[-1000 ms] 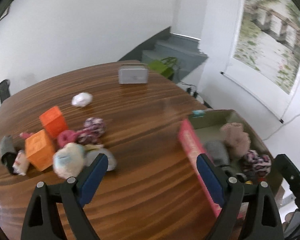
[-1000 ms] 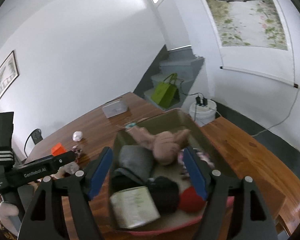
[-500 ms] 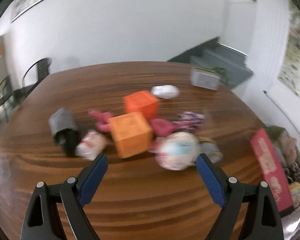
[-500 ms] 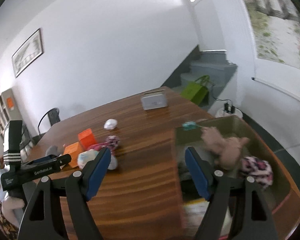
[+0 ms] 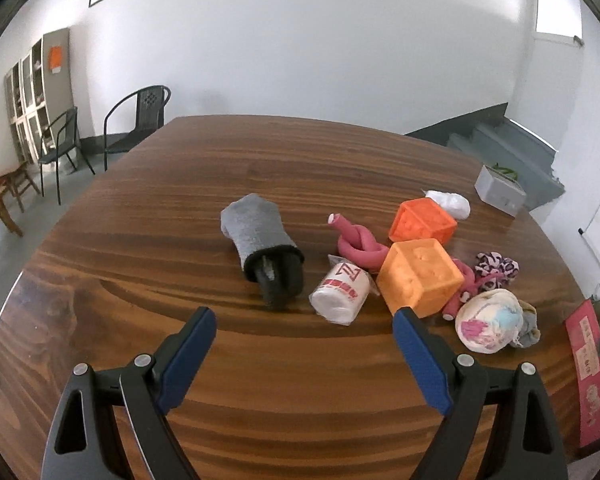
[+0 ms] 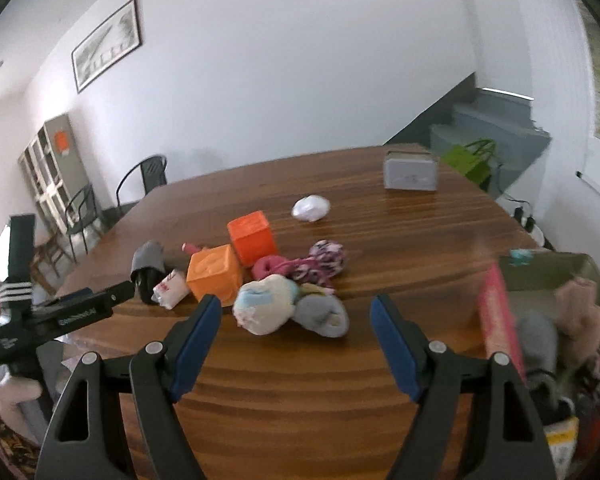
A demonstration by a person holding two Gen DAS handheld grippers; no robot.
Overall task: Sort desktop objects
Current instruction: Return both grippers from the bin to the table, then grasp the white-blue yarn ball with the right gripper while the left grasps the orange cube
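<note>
Sorted — cardboard box (image 6: 548,276), 3 o'clock, holds plush toy (image 6: 582,316), socks. Outstanding — orange cubes (image 5: 420,276), sock rolls (image 5: 262,240), ropes. Left gripper (image 5: 304,340), right gripper (image 6: 296,328): wide apart, empty.

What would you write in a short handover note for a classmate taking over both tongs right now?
Left tongs: open, empty, aimed at the small white roll and grey sock roll.
Right tongs: open, empty, facing the pastel sock ball.
Done: the box at right holds a plush toy and other items.
Left on the table: two orange cubes, pink knot, patterned rope toy, white wad.
</note>
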